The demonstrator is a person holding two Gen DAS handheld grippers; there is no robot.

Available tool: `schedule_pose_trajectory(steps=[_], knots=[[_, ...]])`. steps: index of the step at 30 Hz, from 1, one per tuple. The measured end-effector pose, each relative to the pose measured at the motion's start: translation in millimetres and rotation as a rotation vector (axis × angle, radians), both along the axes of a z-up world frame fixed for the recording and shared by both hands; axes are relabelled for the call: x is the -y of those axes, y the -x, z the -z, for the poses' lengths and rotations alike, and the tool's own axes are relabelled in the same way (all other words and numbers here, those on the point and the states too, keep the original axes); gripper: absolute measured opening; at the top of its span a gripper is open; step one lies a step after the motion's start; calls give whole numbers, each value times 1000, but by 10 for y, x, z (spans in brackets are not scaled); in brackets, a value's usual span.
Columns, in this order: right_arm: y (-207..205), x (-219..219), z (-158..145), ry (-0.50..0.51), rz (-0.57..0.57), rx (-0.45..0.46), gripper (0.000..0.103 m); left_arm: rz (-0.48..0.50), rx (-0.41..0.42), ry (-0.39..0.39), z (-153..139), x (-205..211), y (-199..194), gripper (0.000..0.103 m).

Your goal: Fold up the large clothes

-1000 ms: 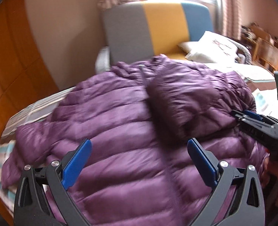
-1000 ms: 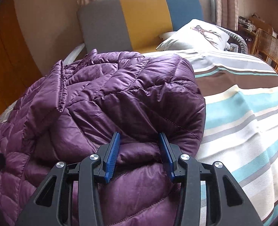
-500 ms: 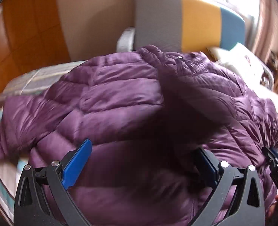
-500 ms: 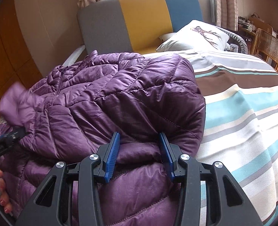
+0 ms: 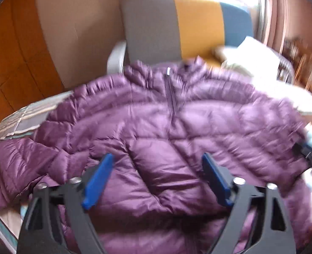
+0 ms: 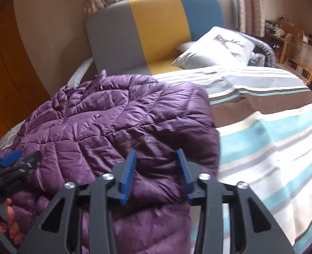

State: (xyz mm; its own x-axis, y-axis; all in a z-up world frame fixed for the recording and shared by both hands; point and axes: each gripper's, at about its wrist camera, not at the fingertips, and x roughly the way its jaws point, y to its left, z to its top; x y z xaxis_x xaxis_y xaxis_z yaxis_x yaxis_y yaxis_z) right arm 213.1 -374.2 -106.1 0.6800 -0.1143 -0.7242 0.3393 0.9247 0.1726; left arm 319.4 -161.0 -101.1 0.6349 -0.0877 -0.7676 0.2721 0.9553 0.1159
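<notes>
Left wrist: purple jacket (image 5: pixel 156 131) lies lengthwise, collar toward headboard (image 5: pixel 177 25).

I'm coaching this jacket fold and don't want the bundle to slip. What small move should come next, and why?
Probably let the left gripper finish closing on the puffy fold between its blue pads before lifting. Its jaws are closing with the purple jacket bulging between them, not yet visibly pinched. The right gripper is also closing on the folded edge, so both ends would then move together over the striped bedspread.

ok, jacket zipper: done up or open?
Done up, as far as visible. The zipper runs closed from the collar down the purple jacket front; below that, puffy folds hide it.
</notes>
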Motion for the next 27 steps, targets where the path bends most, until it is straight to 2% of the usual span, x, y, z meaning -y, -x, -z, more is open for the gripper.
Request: schedule_pose_trajectory(steps=[4,9,13,16,21,24,26,27], knots=[[-334,-167,109,32,-101,-50,32,-51,1,-65,116,-96,-196,85],[-446,-244,274,79,-98,-56,32,-70,-22,-14,219,-219,-268,94],[-436,-186,297,47,-100,-43,32,-86,-40,-21,277,-211,-319,101],[-414,-208,252,48,-100,-43,32,-95,-60,30,241,-325,-317,101],[-104,-218,83,9,-77,-22,32,-105,-78,121,103,-616,-86,101],[83,-292,42,35,-80,-32,32,-44,-109,263,84,-870,41,101],[172,-362,41,84,-87,-39,32,-73,-123,354,69,-1118,133,101],[213,-389,47,107,-90,-38,32,-96,-115,369,74,-1197,151,101]])
